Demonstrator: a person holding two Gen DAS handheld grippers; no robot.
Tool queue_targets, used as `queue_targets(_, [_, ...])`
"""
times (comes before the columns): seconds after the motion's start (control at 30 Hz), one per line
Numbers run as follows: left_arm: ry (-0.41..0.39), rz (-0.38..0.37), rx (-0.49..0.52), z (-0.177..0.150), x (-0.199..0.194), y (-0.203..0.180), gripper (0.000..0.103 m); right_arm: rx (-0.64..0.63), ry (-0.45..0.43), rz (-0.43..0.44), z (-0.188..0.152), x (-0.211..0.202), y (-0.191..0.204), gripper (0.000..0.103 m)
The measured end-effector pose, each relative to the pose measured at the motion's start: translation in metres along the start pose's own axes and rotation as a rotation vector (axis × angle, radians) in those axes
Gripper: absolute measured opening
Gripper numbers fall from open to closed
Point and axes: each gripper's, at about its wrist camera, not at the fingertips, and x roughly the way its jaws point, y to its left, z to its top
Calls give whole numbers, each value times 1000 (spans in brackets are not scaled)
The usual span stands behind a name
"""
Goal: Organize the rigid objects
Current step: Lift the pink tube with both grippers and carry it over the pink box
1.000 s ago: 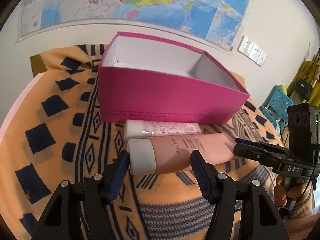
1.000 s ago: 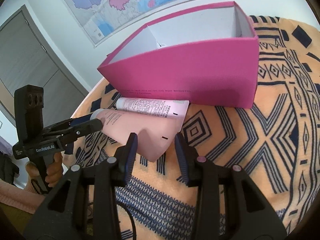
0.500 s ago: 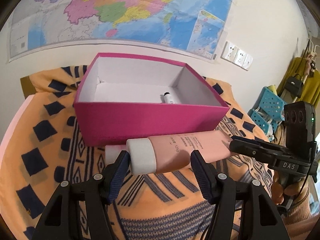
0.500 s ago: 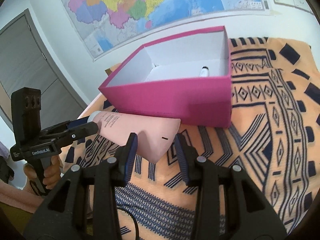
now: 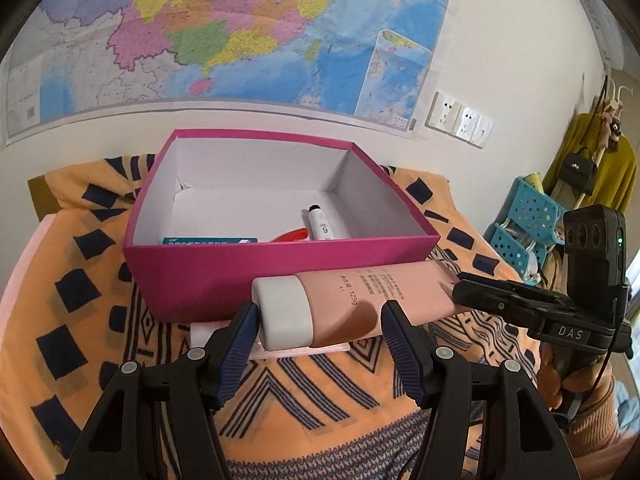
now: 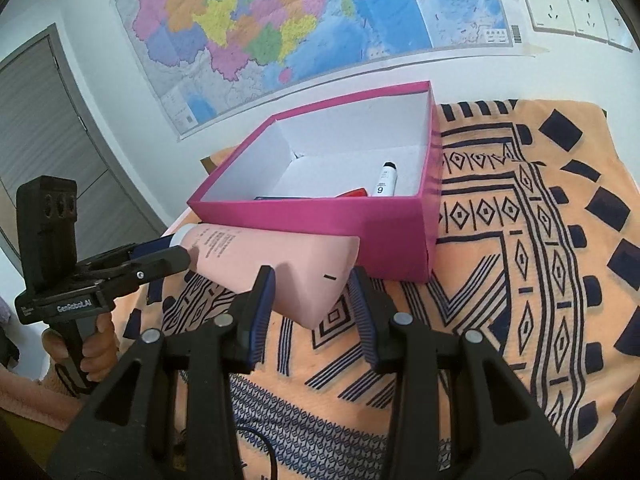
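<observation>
A pink tube with a white cap is held in the air in front of the magenta box. My left gripper is shut on its cap end. My right gripper is shut on its flat crimped end. The open box holds a white marker, a teal packet and a red item. A second pale pink tube lies on the cloth under the held one, mostly hidden.
An orange cloth with navy patterns covers the table. A wall map hangs behind the box. Blue baskets and hanging clothes stand to the right. A grey door is at the left.
Both grippers have lifted the pink tube off the cloth to about the box rim height. The box interior and its contents have come into view. The second tube stays on the cloth.
</observation>
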Motion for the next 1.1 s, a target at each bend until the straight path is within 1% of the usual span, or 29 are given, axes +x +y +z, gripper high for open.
queue_targets(0.2, [-6, -13, 2, 4, 0, -2, 64, -2, -8, -8, 3, -2, -2, 42])
queue_targets(0.67, [-20, -18, 21, 14, 3, -5, 64, -25, -38, -20, 14, -9, -1, 42])
queue_targets(0.93, [-19, -39, 7, 23, 8, -2, 64, -38, -59, -28, 23, -11, -4, 42])
queue_targets(1.1, [-23, -34, 2, 28, 11, -1, 64, -44, -65, -30, 28, -9, -5, 42])
